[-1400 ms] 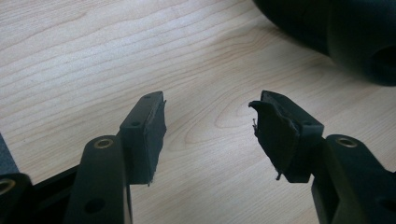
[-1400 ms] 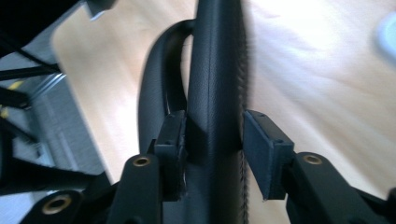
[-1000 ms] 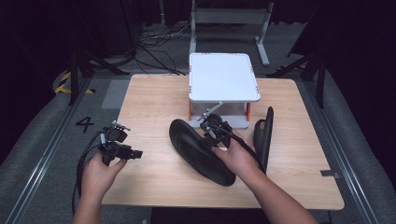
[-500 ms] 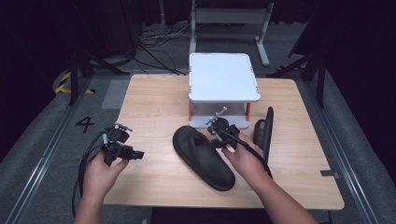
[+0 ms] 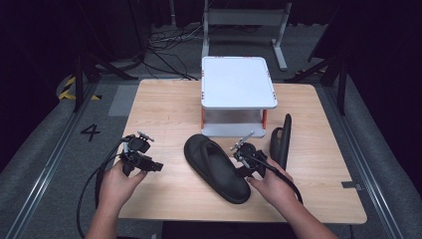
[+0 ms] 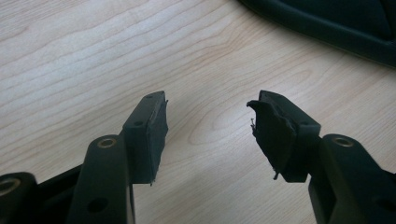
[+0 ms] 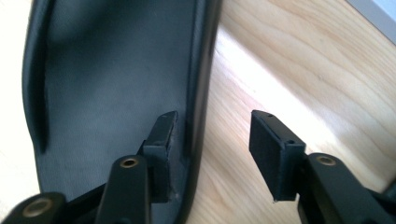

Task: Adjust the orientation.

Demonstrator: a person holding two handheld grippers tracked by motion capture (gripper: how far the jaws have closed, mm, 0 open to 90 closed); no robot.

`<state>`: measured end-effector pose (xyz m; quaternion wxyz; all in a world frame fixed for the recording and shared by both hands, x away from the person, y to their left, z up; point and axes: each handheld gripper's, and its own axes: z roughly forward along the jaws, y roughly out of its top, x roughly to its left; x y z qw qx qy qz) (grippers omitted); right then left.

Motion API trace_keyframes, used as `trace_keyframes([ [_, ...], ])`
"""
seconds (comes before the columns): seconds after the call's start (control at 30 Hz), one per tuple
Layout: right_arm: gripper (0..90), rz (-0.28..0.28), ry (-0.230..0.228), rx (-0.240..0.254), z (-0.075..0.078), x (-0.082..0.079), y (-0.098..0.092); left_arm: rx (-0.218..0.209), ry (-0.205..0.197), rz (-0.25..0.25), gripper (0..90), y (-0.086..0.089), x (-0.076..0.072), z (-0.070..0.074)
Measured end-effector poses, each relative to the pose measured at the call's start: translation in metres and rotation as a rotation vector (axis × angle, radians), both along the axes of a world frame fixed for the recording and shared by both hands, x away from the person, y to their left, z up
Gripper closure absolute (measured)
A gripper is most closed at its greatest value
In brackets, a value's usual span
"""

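High view showed a black rubber flat-lying slipper [image 5: 216, 168] on the light wooden table [image 5: 164, 114], just in front of the white two-tier shelf stand [image 5: 238, 82]. Beside that stand's right front, a second black slipper [image 5: 281, 140] stood on edge. The right gripper [image 7: 212, 140] straddled the flat slipper's rim, its jaws just having opened, one pad inside, the other apart. Left of the stand, the left gripper [image 6: 208, 126] stood released over bare wood.
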<state>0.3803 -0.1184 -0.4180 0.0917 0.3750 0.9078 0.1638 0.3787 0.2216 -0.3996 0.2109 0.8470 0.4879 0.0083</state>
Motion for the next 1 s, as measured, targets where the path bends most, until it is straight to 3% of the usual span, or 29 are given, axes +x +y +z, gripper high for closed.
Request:
trace_keyframes([
  [0.1,64.4,-0.007,-0.003,-0.021,-0.002,0.005,0.007,0.001,0.003,-0.009,44.3,-0.002,0.001,0.000],
  [0.23,81.8,0.004,0.065,0.041,-0.003,0.009,0.007,-0.006,0.006,-0.016,44.4,-0.004,0.002,-0.001],
  [0.5,83.3,-0.044,0.075,0.063,-0.003,0.003,0.001,0.003,0.011,-0.053,44.3,-0.014,0.005,-0.003],
  [0.67,83.0,-0.088,0.068,0.073,-0.003,-0.014,-0.016,0.003,0.016,-0.066,44.3,-0.019,0.007,-0.004],
  [0.7,82.1,-0.091,0.061,0.073,-0.003,-0.018,-0.019,0.004,0.016,-0.065,44.3,-0.019,0.007,-0.005],
  [0.73,75.2,-0.086,0.062,0.071,-0.003,-0.021,-0.022,0.005,0.019,-0.065,44.3,-0.020,0.007,-0.005],
  [0.77,64.8,-0.090,0.060,0.064,-0.003,-0.024,-0.023,0.003,0.021,-0.065,44.3,-0.021,0.006,-0.005],
  [0.8,60.1,-0.085,0.037,0.054,-0.002,-0.026,-0.026,0.006,0.018,-0.070,44.3,-0.022,0.006,-0.005],
  [0.9,63.4,-0.096,-0.022,0.039,0.007,-0.034,-0.041,0.007,0.019,-0.078,44.4,-0.025,0.006,-0.006],
  [1.0,71.2,-0.106,-0.009,-0.047,0.003,-0.039,-0.046,0.019,0.033,-0.090,45.6,-0.032,0.007,-0.011],
])
